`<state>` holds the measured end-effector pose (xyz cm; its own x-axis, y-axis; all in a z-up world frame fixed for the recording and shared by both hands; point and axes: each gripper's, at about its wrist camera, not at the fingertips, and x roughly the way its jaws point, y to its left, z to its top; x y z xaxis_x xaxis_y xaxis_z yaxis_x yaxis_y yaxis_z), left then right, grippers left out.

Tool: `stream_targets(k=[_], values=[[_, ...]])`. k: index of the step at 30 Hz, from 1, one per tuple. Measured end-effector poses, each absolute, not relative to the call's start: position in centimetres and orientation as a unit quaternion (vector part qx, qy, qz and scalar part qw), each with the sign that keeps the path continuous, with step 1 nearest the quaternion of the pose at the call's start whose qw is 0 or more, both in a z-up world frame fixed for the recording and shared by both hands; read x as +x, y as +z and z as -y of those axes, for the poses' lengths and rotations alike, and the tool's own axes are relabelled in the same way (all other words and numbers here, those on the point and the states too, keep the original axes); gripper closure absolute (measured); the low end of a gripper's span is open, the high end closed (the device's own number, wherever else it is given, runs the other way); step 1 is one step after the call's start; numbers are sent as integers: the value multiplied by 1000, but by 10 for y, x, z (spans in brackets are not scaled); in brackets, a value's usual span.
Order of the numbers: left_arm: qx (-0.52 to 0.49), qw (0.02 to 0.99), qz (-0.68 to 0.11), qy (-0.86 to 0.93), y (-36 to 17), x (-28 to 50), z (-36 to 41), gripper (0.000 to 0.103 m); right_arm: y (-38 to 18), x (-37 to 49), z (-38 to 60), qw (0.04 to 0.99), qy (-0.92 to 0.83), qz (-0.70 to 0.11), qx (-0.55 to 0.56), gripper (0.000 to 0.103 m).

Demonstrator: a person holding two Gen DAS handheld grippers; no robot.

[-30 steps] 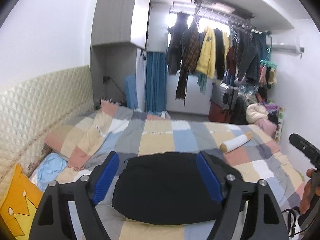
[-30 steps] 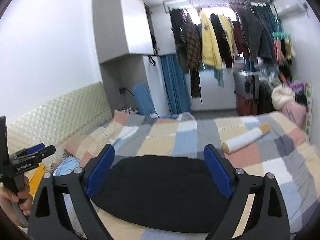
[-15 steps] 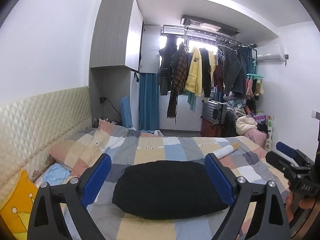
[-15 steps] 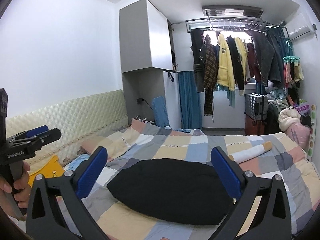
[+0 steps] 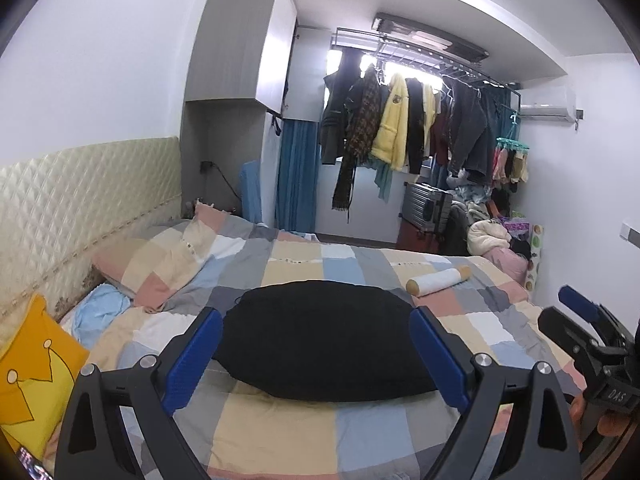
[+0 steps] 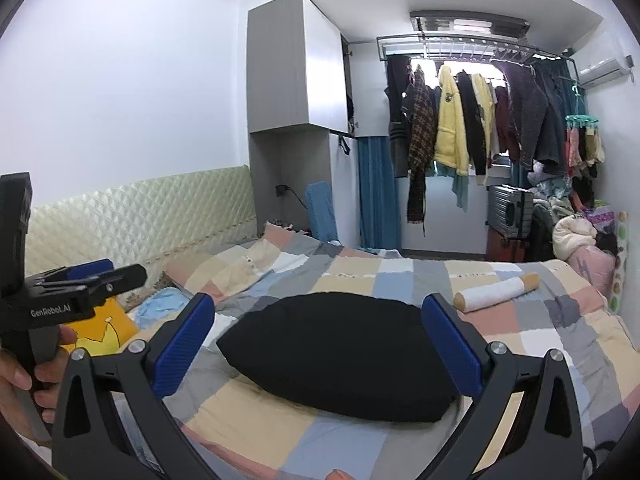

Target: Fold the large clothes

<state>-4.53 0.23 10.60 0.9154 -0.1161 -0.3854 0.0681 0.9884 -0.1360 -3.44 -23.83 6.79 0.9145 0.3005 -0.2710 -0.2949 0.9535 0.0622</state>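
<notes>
Black garment betw. wide left tool

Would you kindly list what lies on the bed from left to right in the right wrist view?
Yellow cushion → light blue cloth → folded black garment → white roll.

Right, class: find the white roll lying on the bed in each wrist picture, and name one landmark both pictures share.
Left wrist view: the white roll lies right of centre, beyond the black garment.
Right wrist view: the white roll lies at mid right, beyond the black garment's far right corner.
Shared landmark: the yellow jacket hanging by the window.
</notes>
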Motion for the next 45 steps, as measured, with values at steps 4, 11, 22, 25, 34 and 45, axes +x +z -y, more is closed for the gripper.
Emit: stream_targets(k=[4,11,22,25,34,45], values=[[-69,977,-198,-40,89,-44,-5,8,51,-32,239,978,142,-154,20,0],[-80,971,-222,-30,55,-28,-10,8,12,-19,240,973,139,-179,48,0],[-88,958,-271,-16,14,-1,-6,8,-18,-2,227,968,133,-210,40,0],[-78,959,-272,-9,13,0,-3,8,-22,1,228,966,128,-218,44,0],[-76,959,-272,-7,13,-2,-1,8,-21,-4,238,969,102,-217,53,0],[-59,961,-272,12,11,0,2,8,-24,-2,239,968,99,-225,53,0]])
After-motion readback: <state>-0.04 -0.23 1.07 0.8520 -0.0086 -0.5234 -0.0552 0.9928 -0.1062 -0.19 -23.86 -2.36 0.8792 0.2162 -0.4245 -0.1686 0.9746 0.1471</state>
